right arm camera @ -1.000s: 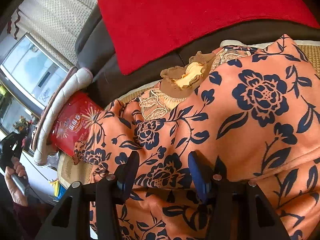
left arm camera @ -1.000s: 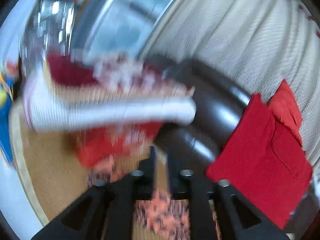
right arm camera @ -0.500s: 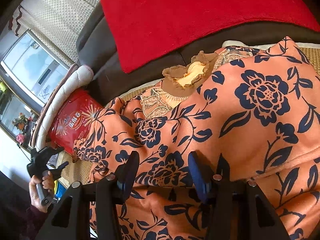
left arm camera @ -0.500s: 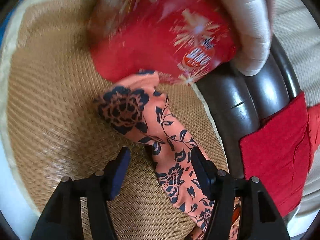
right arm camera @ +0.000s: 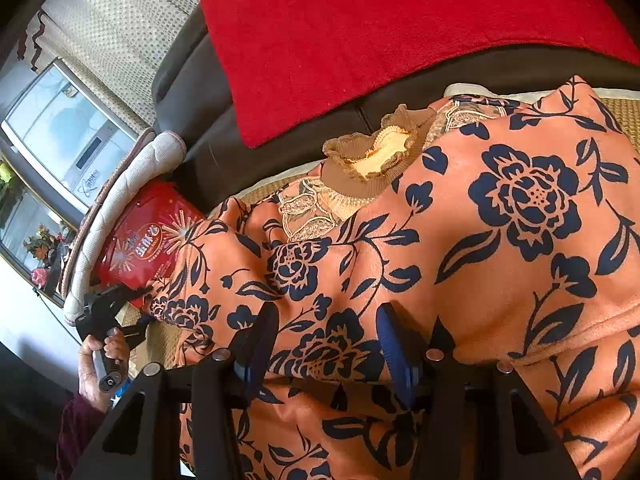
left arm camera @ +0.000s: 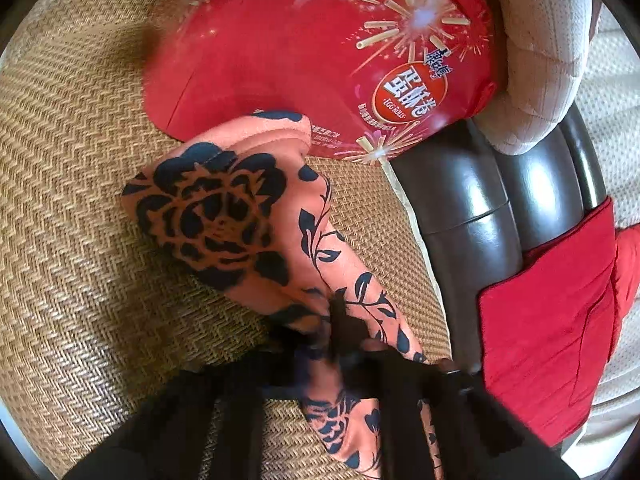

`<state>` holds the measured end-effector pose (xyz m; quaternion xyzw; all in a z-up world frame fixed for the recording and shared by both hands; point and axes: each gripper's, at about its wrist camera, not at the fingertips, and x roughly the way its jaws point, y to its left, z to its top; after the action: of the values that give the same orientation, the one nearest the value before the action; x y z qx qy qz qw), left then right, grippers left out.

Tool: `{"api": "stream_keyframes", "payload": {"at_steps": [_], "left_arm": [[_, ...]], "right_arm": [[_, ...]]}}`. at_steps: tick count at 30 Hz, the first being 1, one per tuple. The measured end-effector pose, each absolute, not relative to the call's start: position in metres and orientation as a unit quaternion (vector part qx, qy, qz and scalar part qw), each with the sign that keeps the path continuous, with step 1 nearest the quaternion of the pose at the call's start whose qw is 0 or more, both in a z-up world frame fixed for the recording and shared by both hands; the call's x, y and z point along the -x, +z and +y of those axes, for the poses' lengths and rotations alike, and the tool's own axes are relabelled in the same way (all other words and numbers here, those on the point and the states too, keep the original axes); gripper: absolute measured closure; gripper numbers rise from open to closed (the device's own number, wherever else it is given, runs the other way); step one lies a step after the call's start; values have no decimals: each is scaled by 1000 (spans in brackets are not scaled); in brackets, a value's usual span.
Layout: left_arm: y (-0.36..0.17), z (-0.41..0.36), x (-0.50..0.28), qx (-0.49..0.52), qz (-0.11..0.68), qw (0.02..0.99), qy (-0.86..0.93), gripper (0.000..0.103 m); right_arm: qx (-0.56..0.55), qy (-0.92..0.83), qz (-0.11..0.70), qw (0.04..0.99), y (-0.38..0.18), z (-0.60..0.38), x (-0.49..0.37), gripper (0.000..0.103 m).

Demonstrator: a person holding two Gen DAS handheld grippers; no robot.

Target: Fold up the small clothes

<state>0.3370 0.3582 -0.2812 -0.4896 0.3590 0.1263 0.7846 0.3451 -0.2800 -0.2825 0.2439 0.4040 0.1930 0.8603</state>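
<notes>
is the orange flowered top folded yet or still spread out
Still spread out. The top lies open across the woven mat, collar showing, one sleeve stretched toward the red tin. The left gripper is shut on that sleeve.

Sleeve (left arm camera: 224, 216) lies on mat (left arm camera: 72, 240), apparently touching tin (left arm camera: 320, 60) behind.

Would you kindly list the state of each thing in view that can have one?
Floral garment: spread on the woven mat, unfolded, collar showing.
Sleeve: stretched out on the mat, its end against the red tin.
Left tool: shut on the sleeve.
Right tool: open, over the garment's body.
Red tin: closed, lying against the padded armrest.
Red cloth: draped over the sofa back.
</notes>
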Motion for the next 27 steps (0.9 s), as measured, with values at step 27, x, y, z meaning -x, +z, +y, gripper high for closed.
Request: {"api": "stream_keyframes", "payload": {"at_steps": [27], "left_arm": [[-41, 231, -287, 168, 189, 967, 35, 98]], "right_arm": [[-271, 280, 447, 805, -280, -185, -391, 47]]}}
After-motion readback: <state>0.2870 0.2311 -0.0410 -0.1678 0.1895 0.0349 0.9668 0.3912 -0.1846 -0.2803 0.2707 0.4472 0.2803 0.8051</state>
